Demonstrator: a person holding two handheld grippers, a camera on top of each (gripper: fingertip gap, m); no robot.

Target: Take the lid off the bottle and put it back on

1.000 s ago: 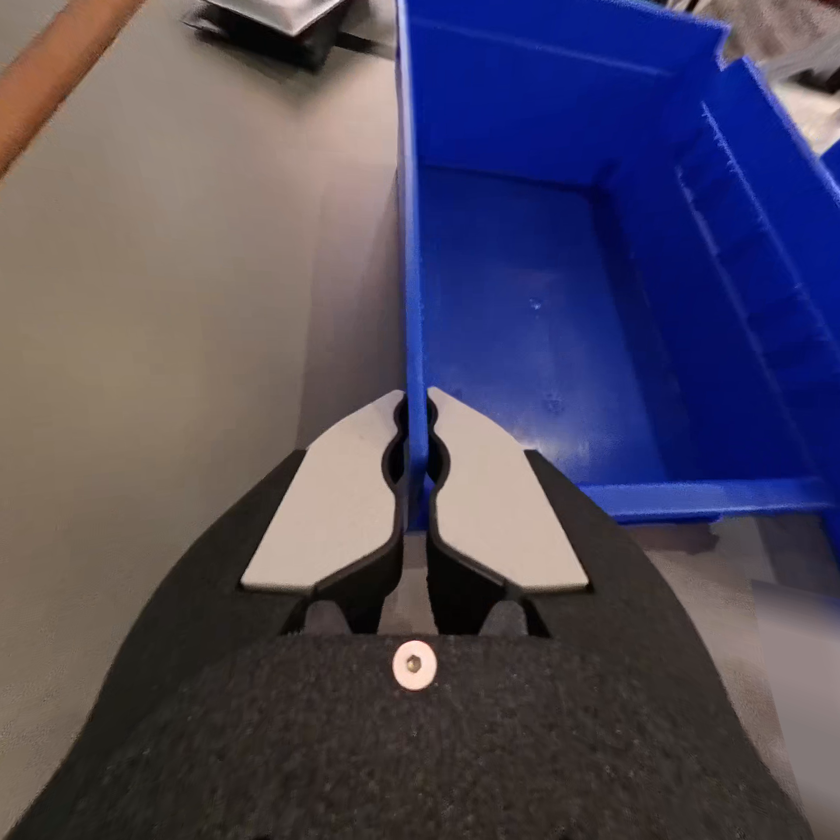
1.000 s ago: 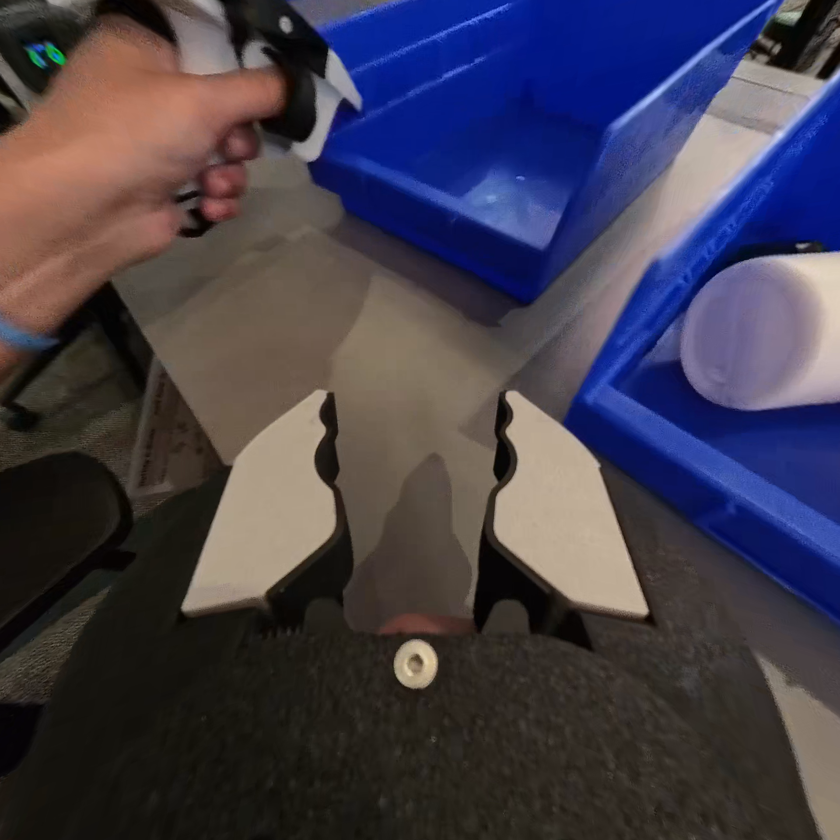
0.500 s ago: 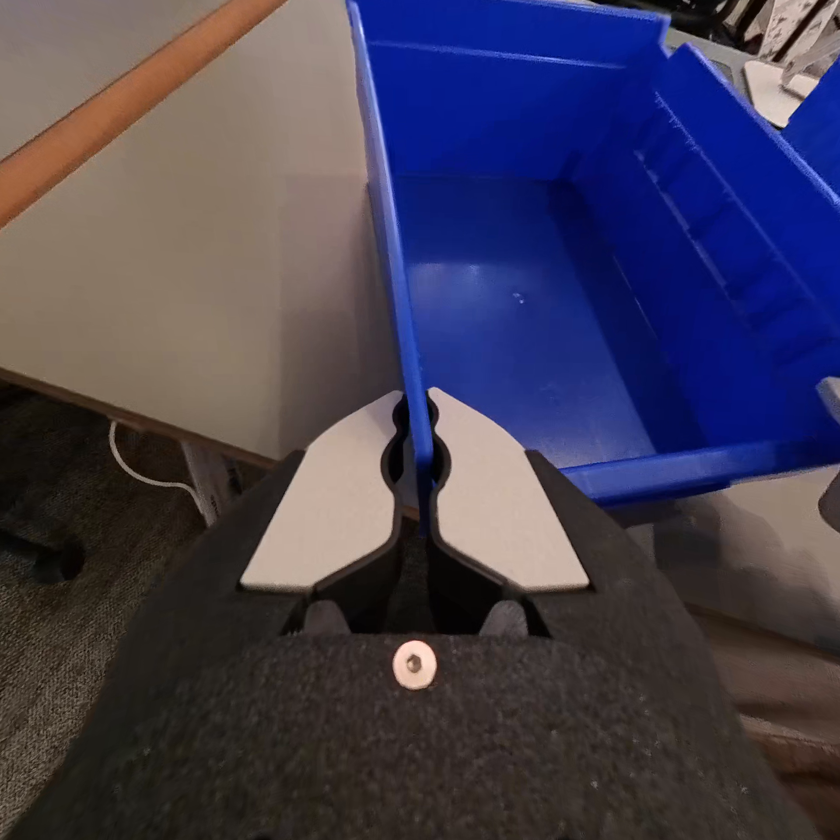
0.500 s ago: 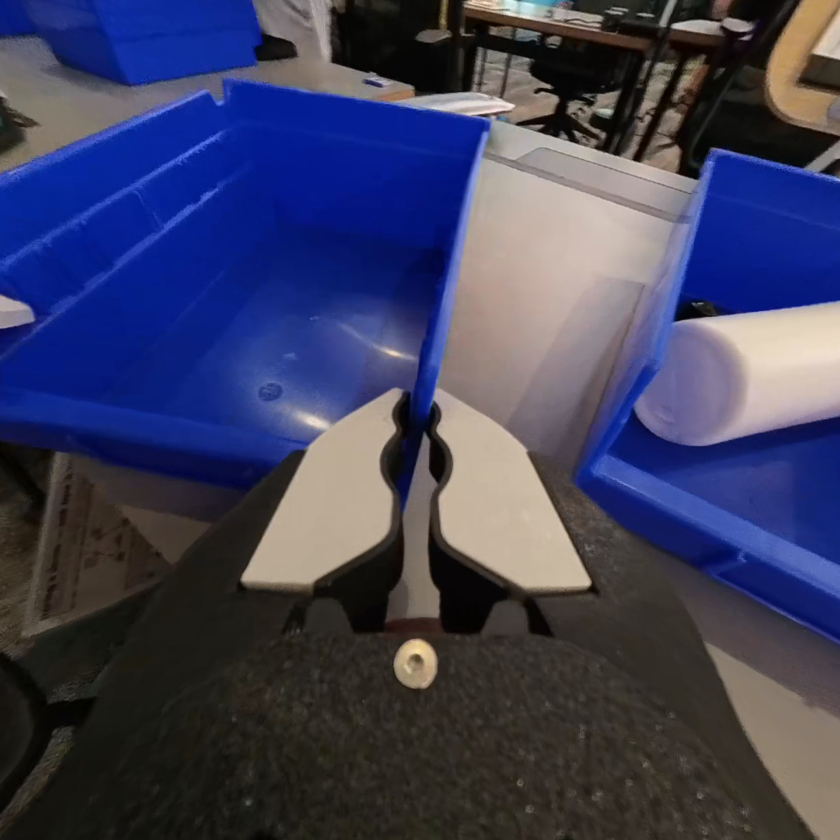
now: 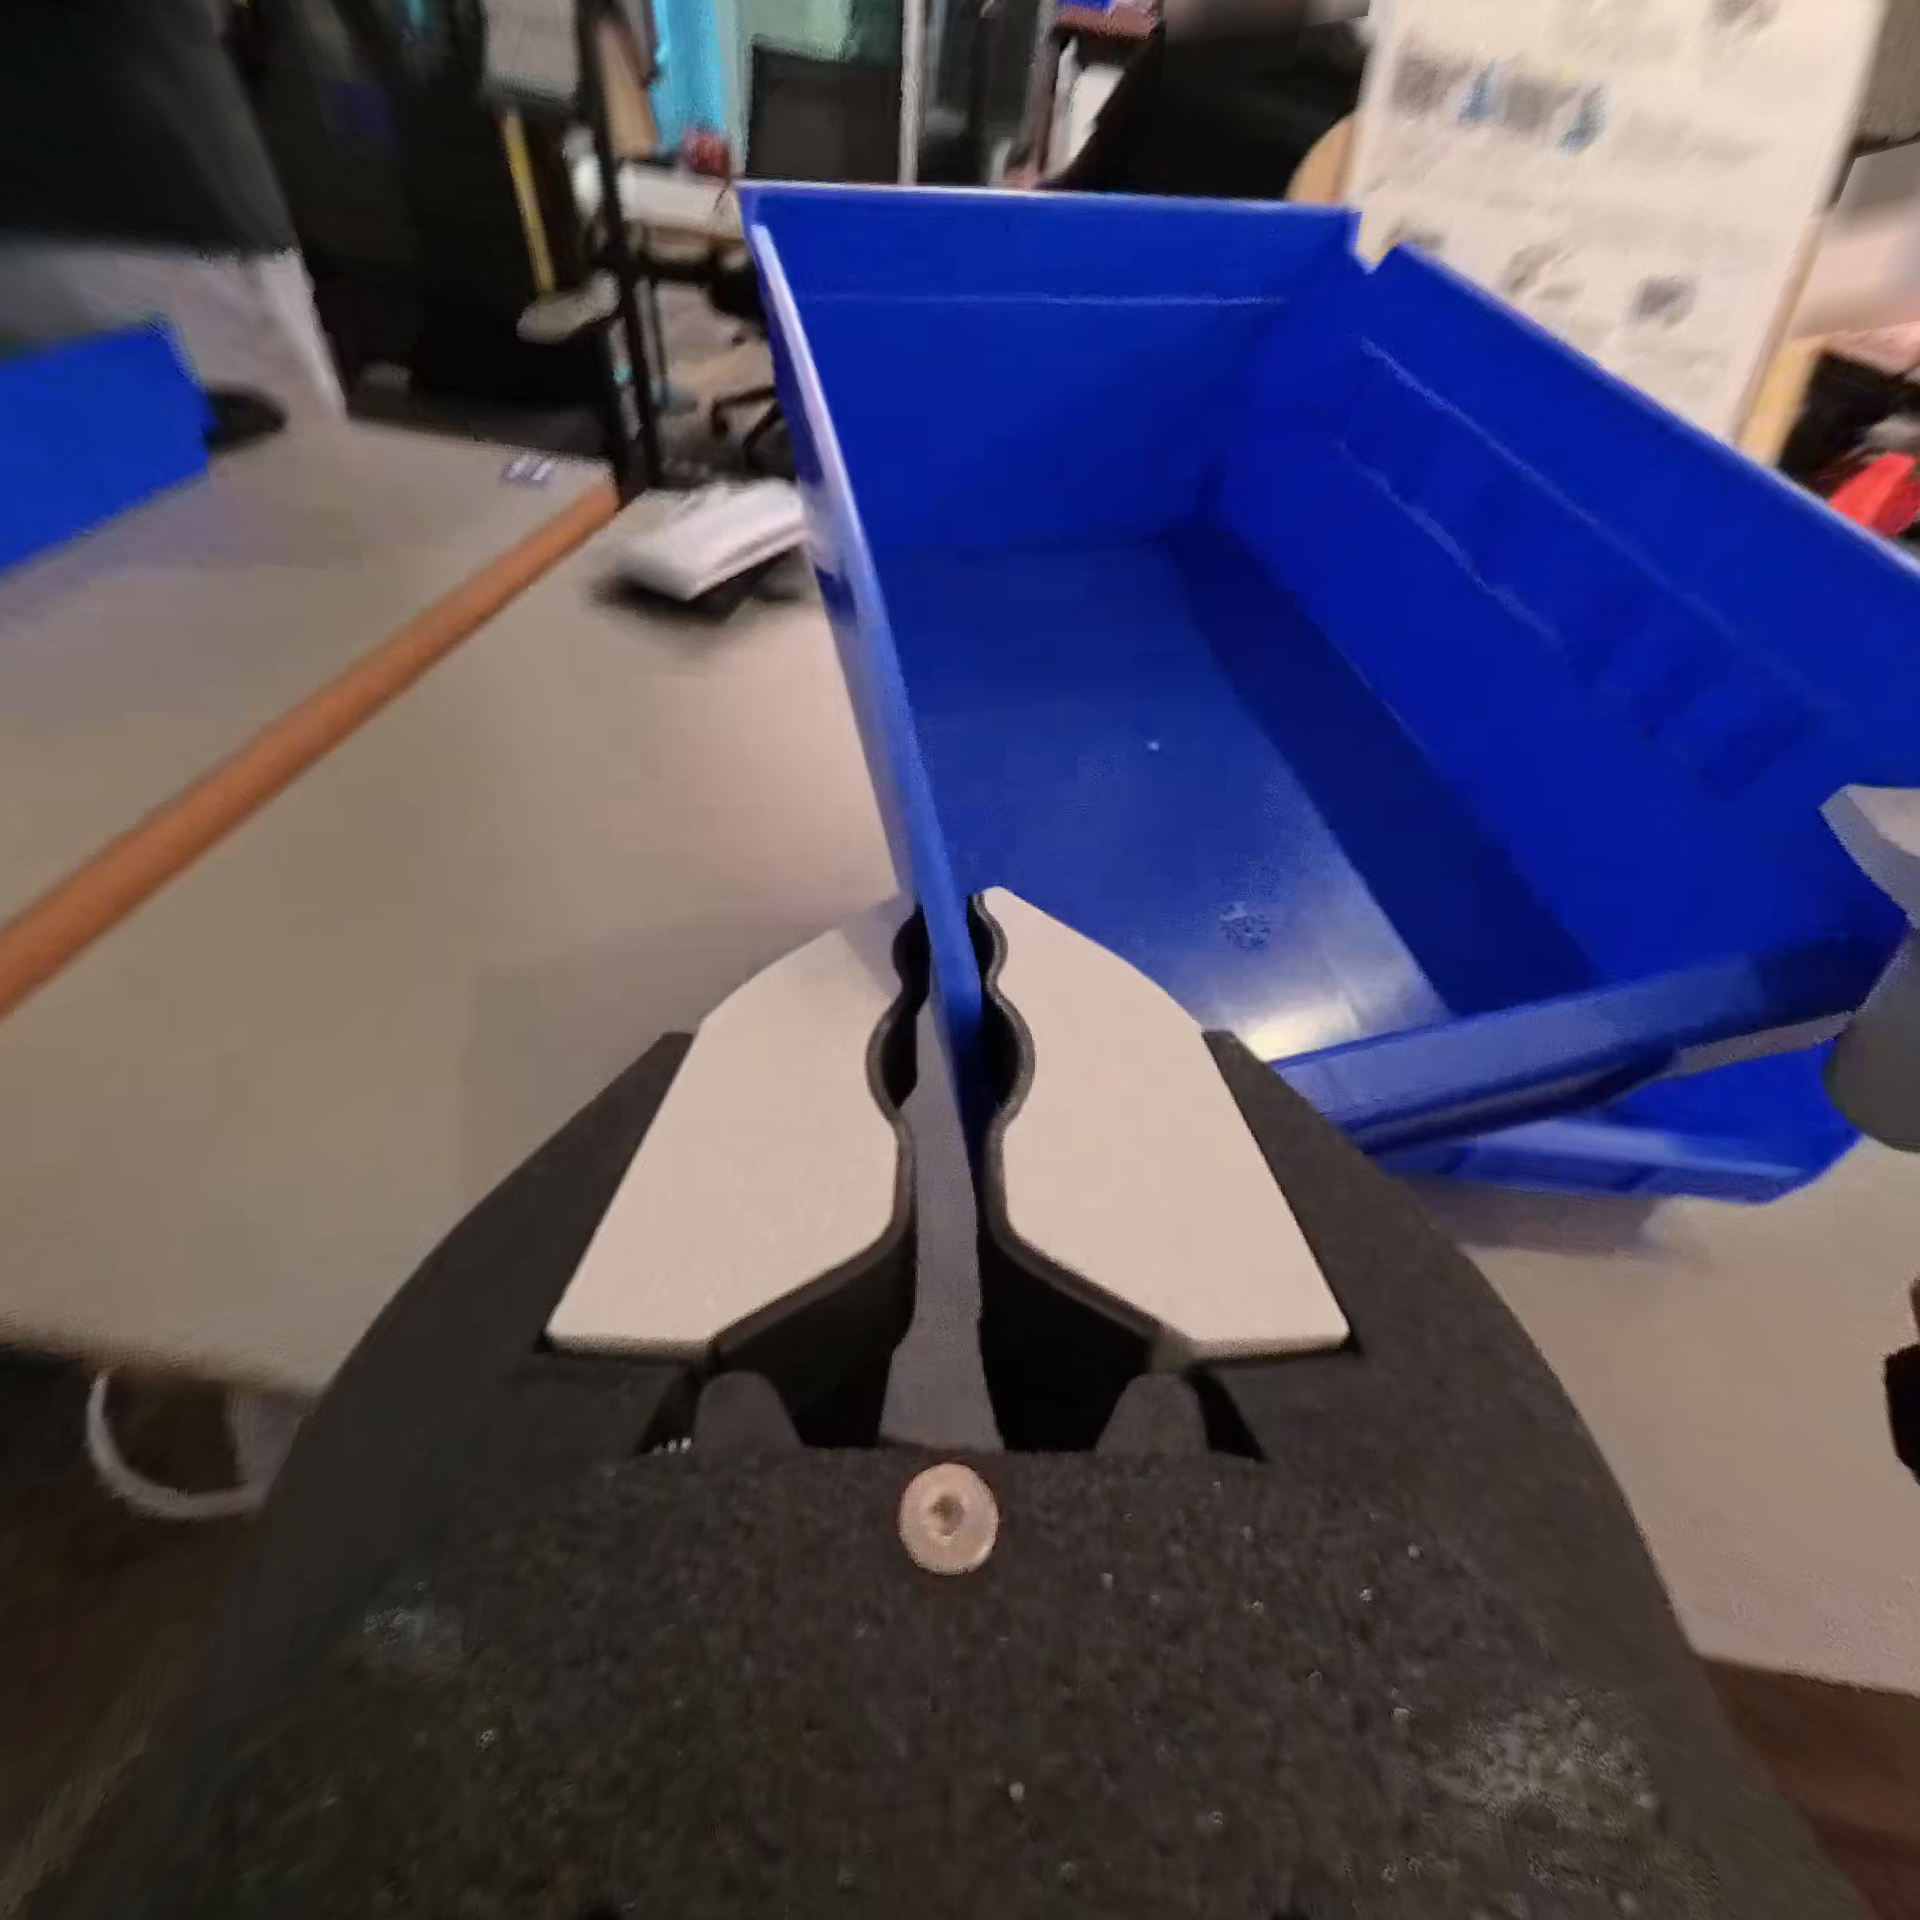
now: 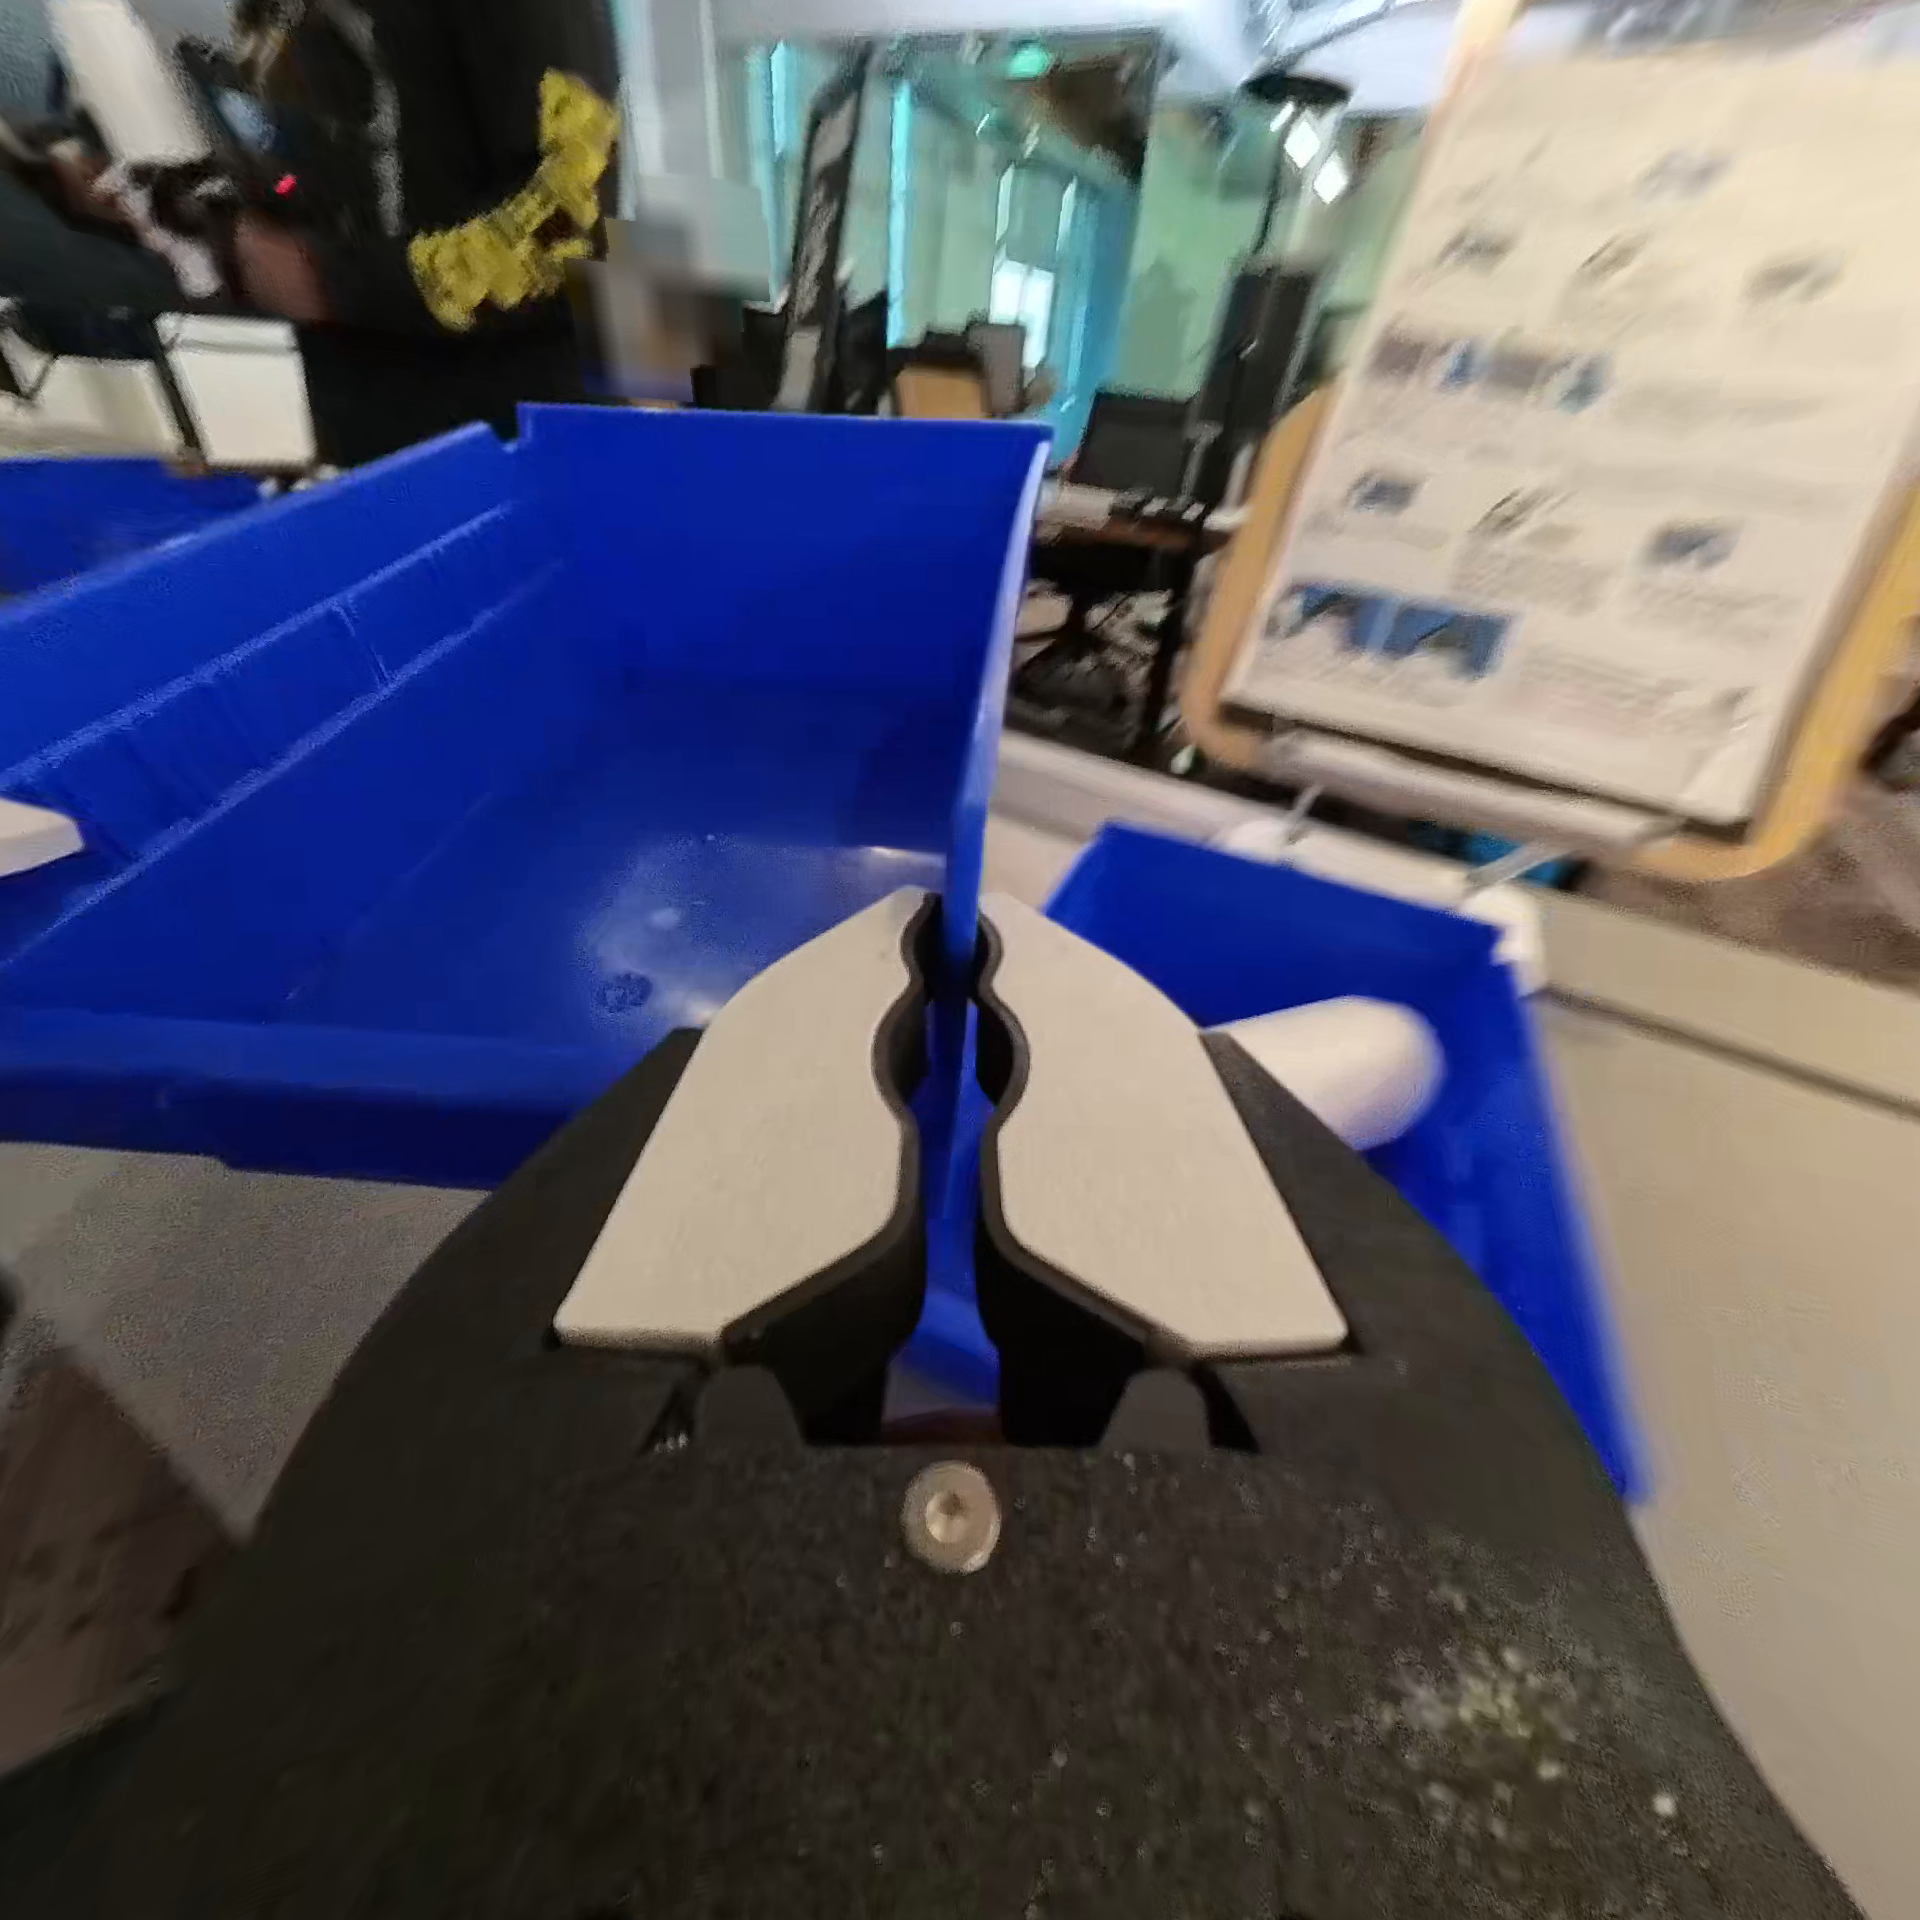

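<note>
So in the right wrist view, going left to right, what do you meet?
Empty blue bin → its side wall, clamped in the right gripper → second blue bin holding a white cylinder → poster board behind.

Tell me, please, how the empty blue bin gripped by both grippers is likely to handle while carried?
The blue bin is empty, so probably light. The left gripper and right gripper pinch thin opposite walls, which may flex. Smooth plastic could slip.
</note>
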